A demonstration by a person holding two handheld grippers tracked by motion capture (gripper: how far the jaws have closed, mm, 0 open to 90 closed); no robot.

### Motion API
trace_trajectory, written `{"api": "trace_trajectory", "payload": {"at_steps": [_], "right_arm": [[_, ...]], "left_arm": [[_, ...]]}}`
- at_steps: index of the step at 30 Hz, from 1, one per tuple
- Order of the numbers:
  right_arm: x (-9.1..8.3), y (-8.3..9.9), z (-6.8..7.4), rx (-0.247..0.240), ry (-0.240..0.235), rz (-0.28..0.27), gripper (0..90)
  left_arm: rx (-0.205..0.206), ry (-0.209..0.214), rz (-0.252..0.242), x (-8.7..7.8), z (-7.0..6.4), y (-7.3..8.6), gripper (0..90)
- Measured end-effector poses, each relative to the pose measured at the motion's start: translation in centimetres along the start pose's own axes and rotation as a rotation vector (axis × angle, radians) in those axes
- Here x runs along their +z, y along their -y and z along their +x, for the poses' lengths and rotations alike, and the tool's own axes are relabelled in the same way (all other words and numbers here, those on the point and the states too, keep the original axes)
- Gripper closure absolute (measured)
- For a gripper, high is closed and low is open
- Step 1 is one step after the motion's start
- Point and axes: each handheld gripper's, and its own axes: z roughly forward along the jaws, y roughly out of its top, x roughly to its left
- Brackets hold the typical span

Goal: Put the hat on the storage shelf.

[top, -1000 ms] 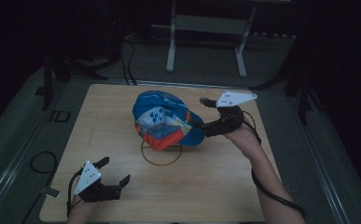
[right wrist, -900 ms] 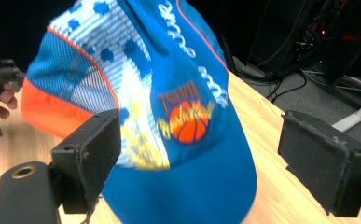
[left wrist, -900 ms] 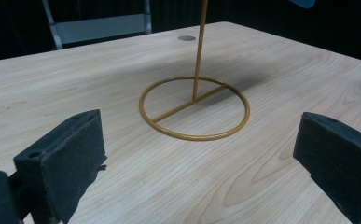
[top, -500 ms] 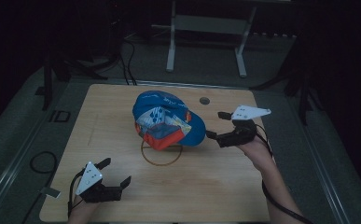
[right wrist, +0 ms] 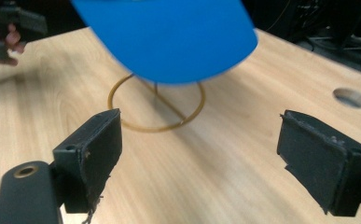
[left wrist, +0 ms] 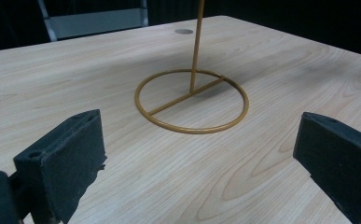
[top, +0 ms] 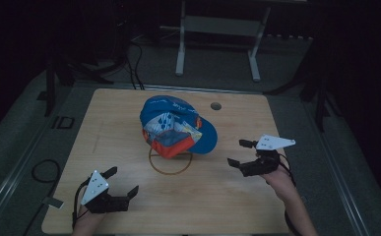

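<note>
From above I see a blue cap [top: 178,125] with an orange and patterned panel sitting atop a stand whose yellow ring base [top: 171,161] lies flat near the middle of the wooden table [top: 237,196]. My left gripper [top: 124,183] rests at the table's near left corner, jaws spread, well apart from the ring. My right gripper [top: 241,153] hovers to the right of the cap, jaws parted and pointing toward it, not touching. A round hole [top: 216,105] sits beyond the cap.

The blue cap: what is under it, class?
Under the blue cap stands a thin gold stand rising from a ring base on the table. The stand's top is covered.
</note>
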Motion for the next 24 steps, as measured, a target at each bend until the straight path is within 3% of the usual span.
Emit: {"api": "trace_trajectory", "payload": {"at_steps": [11,24], "right_arm": [[0.1,4.4,1.0,-0.013,-0.054,0.033,13.8],[-0.5,8.1,1.1,-0.006,-0.042,0.1,14.1]], "left_arm": [[0.009,0.006,0.01,0.3,-0.2,0.2,2.4],[0.01,0.008,0.021,0.4,-0.1,0.5,2.4]]}}
